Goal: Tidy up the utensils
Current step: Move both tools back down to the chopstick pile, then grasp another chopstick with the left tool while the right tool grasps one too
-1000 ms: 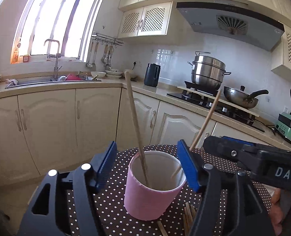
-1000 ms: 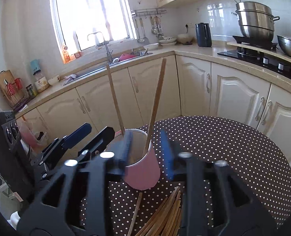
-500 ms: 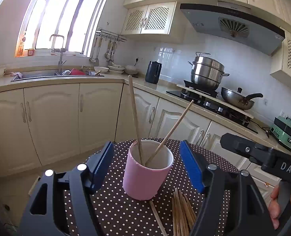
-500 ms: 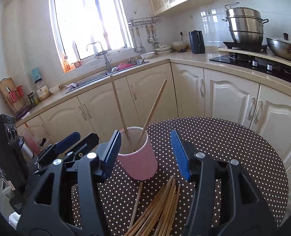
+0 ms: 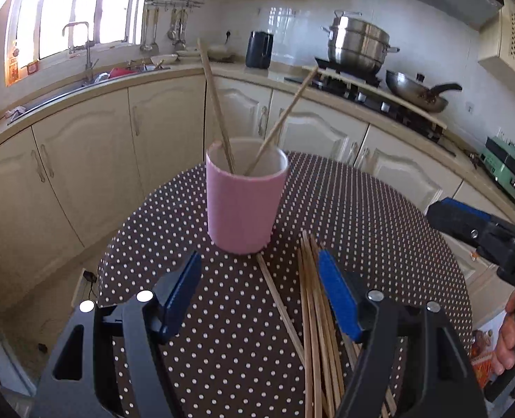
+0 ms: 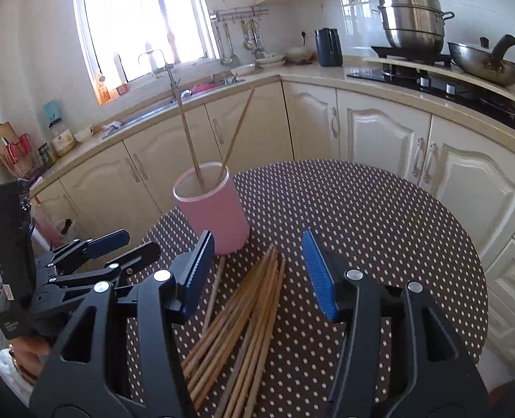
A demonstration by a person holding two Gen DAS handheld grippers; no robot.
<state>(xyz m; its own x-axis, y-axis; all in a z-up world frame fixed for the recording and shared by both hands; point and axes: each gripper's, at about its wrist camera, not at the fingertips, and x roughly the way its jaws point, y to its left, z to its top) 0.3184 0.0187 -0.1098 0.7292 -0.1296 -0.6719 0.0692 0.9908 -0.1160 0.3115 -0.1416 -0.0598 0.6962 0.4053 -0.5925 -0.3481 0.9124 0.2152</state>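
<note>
While both the left gripper (image 5: 259,296) and right gripper (image 6: 255,271) stand wide and empty, one chopstick should be singled from the chopstick bundle (image 6: 243,317) and stood in the pink cup (image 6: 212,214).

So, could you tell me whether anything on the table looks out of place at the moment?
Only the unsorted chopsticks: a loose bundle lies flat on the dotted tablecloth beside the pink cup, one stray stick apart, while just two stand in the cup.

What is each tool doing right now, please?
Left tool: open, holding nothing, above the loose chopsticks.
Right tool: open, holding nothing, above the same chopsticks.
</note>
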